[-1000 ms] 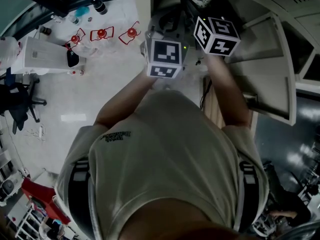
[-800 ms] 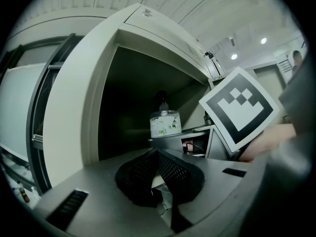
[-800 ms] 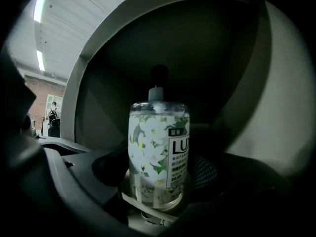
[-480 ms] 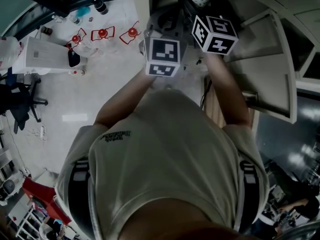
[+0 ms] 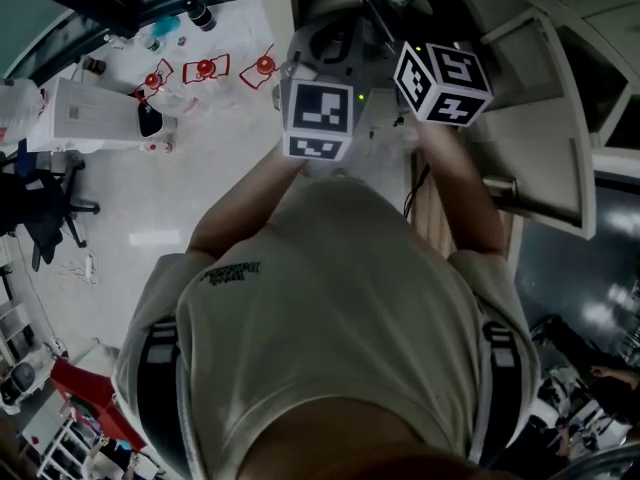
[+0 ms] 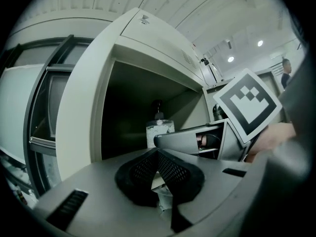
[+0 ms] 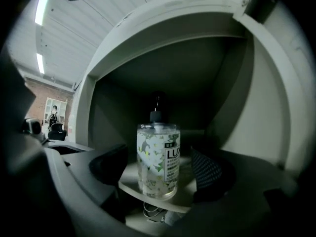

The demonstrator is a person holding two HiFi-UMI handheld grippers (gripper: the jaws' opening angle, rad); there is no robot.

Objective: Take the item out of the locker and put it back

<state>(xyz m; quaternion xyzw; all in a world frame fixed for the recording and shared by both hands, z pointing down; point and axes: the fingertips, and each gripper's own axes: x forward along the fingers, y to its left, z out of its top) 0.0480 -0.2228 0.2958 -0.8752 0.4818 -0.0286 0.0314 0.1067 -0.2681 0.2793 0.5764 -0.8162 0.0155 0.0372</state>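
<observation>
Pump bottle (image 7: pixel 158 157) stands upright on the locker (image 7: pixel 148 23) shelf (image 7: pixel 190 199), near its front edge. Clear body w/ white flower print, label on its right half, dark pump head on top. Right gripper (image 7: pixel 159 174) is at the open compartment w/ the bottle btwn its jaws. Jaws are wide apart & opening. Left pad (image 7: pixel 111 167) and meshed right pad (image 7: pixel 207 169) each stand clear of the bottle, gap on both sides, so nothing's gripped. Thin wires (image 7: pixel 150 211) hang just below the shelf's near edge.

Left gripper (image 6: pixel 157 157) has its jaws together, pads meeting at the tip, nothing btwn them. In the left gripper view the bottle shows farther in, inside the dark compartment, its lower part behind the right gripper's grey jaw arm. The right marker cube (image 6: pixel 247 102) fills the upper right.

Head view: person faces the locker, both arms up & fwd. Left marker cube (image 5: pixel 318 118) sits just left of the right one, near but apart; the right one is farther in toward the compartment. Locker door (image 5: pixel 540 108) stands swung open at right. Pale shirt (image 5: pixel 330 298) fills the lower frame. White floor (image 5: pixel 150 198) at left, w/ small red objects (image 5: pixel 203 67) on it at the far end; can't tell what they are.
</observation>
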